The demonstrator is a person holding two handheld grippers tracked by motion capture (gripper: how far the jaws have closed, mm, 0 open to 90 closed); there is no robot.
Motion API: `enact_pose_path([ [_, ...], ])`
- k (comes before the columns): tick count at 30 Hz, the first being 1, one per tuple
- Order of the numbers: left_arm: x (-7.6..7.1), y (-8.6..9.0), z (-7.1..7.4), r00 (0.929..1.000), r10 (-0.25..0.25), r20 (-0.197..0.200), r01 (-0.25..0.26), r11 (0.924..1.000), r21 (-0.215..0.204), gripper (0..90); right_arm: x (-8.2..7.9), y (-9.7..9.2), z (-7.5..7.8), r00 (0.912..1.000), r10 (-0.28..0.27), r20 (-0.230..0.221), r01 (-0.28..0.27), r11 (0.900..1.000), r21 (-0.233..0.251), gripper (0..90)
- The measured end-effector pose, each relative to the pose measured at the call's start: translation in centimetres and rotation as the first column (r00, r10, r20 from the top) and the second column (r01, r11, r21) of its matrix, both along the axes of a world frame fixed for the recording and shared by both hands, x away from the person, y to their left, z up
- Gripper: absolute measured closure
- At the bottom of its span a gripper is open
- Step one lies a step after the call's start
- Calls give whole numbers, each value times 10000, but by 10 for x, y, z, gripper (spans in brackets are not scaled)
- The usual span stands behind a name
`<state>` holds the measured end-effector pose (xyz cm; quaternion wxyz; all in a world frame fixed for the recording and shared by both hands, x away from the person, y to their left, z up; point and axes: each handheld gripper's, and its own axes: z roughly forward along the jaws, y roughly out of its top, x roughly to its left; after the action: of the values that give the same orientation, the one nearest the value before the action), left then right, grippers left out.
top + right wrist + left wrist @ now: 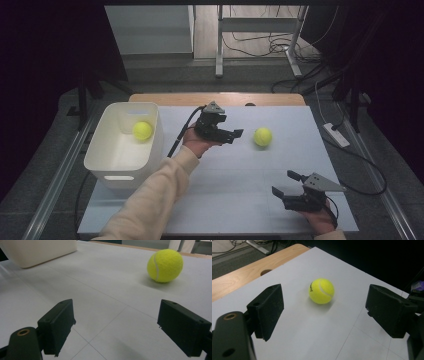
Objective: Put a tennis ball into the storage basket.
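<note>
Left tongs (239,134) wide, empty, near tennis ball (262,136); right tongs (285,183) wide, empty, well apart

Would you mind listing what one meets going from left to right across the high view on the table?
White bin with a tennis ball inside → left gripper, open → tennis ball on the table → right gripper, open.

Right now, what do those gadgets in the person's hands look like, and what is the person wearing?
Each hand-held gripper, left and right, is black with two blocky jaws, a grey three-cornered plate on top and a trailing black cable. The left arm wears a cream sleeve.
</note>
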<state>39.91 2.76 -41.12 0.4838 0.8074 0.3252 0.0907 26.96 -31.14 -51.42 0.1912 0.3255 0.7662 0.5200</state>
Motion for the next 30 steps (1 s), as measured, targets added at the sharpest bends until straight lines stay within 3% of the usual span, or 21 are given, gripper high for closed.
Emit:
enact_pose_path([
  [30,14,-28,-22,9994,-184,-285,190,9996,201,165,1,1,-1,10000,0,-33,0,10000,-69,144],
])
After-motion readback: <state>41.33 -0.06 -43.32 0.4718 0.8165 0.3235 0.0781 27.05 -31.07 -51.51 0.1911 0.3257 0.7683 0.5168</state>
